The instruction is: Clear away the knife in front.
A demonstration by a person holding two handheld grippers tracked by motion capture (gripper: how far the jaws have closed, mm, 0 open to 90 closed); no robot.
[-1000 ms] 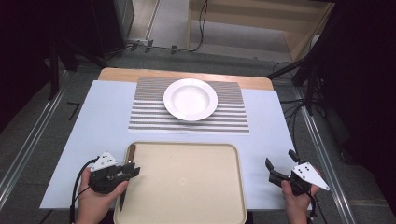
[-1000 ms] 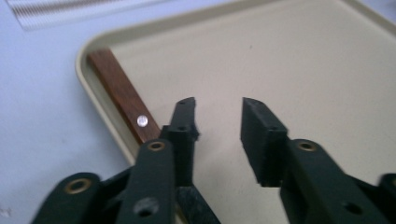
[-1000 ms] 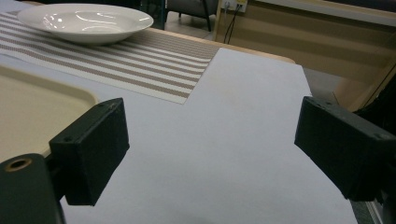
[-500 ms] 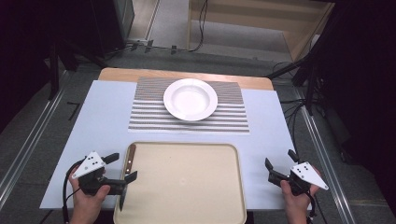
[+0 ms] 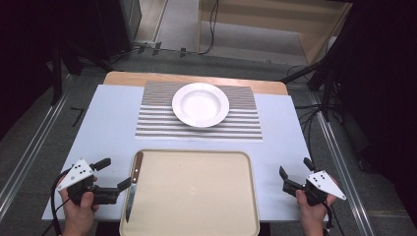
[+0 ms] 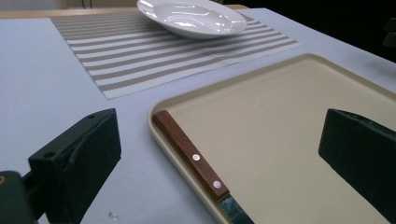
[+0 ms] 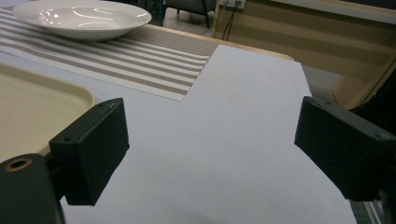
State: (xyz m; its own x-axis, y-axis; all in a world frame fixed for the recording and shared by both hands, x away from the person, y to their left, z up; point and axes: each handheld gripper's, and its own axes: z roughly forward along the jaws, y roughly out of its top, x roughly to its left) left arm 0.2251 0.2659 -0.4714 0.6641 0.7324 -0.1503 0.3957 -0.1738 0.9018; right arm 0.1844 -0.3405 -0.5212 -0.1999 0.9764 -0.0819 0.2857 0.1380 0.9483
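Note:
A knife with a brown wooden handle lies along the left inner edge of the beige tray, blade toward the person. My left gripper is held just left of the tray, its tips pointing at the knife. Its jaws have just been opening and stand open, with nothing gripped between them. In the left gripper view the handle lies low ahead, apart from both pads. My right gripper stays open over the bare tablecloth at the tray's right.
A white deep plate sits on a striped placemat beyond the tray. A light blue cloth covers the table. The table's edges drop to a dark floor with cables on both sides.
The left gripper opened, let go of the knife and drew back to the left, off the tray's edge. The knife now rests on the tray. The right gripper has stayed put.

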